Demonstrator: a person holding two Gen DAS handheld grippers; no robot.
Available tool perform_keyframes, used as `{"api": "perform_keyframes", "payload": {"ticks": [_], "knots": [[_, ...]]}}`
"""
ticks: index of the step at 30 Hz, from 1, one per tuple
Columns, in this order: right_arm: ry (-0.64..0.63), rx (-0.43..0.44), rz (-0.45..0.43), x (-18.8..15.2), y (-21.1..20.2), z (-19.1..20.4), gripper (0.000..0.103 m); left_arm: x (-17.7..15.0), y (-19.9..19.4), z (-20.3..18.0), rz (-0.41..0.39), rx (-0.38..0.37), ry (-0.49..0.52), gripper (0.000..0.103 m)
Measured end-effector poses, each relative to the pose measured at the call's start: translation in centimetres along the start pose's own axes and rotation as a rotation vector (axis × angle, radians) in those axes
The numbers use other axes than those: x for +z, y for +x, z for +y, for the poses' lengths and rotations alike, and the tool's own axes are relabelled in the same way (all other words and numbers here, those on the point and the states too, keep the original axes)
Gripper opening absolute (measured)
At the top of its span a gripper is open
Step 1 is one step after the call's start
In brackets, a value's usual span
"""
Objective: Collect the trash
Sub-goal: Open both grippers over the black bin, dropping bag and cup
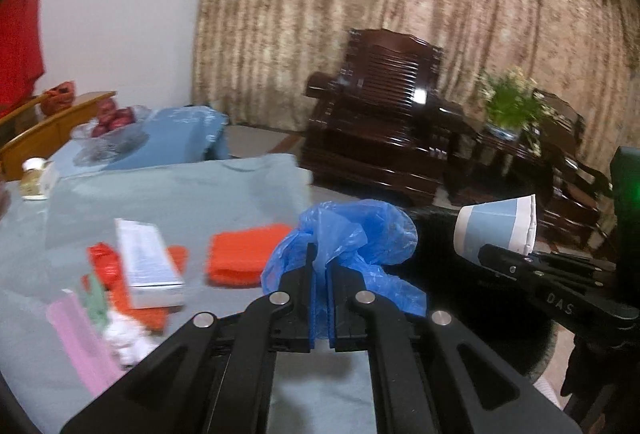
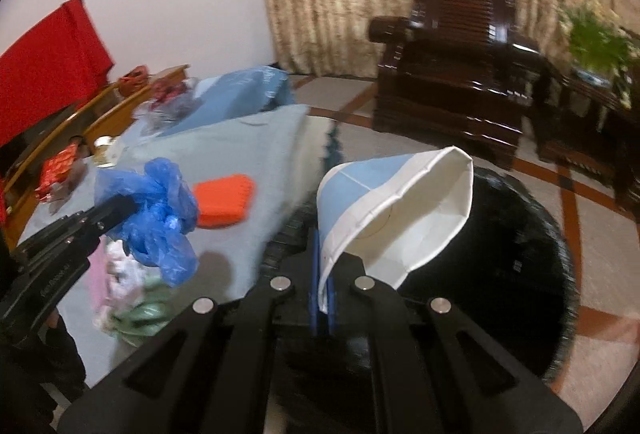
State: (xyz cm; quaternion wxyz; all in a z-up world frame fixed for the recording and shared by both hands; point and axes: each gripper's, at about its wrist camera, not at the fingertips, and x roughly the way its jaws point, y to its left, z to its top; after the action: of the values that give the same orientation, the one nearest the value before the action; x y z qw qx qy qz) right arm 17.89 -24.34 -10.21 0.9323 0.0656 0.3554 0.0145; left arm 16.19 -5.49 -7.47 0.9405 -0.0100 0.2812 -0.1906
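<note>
With 2 pieces of trash lifted toward the black bin [image 2: 520, 234], the left gripper [image 1: 320, 266] pinches a blue bag [image 1: 352, 234] and the right gripper [image 2: 324, 274] clamps a crushed cup [image 2: 400, 201], likely for dropping.

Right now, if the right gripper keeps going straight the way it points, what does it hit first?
Probably the black round bin. The right gripper, shut on the flattened blue-and-white paper cup, points down toward its dark opening beside the table; nothing else shows between, though depth is unclear.

Each wrist camera sits close behind its own fingers, looking forward and downward. Both views share the desk [image 1: 200, 193], armchair [image 2: 452, 73] and curtain [image 1: 400, 13], and each shows the other gripper.
</note>
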Motion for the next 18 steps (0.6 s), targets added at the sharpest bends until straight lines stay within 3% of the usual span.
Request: {"api": "perform_keyframes", "payload": {"ticks": [10, 15, 16, 18], "knots": [[0.068, -0.083, 0.03, -1.4, 0.7, -5.6, 0.003, 0.2, 4.7, -6.1, 0.047, -0.087, 0.06, 0.004], [0.087, -0.105, 0.031, -1.9, 0.9, -7.3, 0.011, 0.4, 6.2, -7.9, 0.064, -0.118, 0.074, 0.006], [0.088, -0.111, 0.032, -2.0, 0.8, -7.5, 0.012, 0.5, 6.5, -8.1, 0.066, -0.119, 0.073, 0.007], [0.092, -0.128, 0.029, -2.2, 0.7, -7.9, 0.03, 0.6, 6.7, -8.4, 0.07, -0.131, 0.066, 0.033]]}}
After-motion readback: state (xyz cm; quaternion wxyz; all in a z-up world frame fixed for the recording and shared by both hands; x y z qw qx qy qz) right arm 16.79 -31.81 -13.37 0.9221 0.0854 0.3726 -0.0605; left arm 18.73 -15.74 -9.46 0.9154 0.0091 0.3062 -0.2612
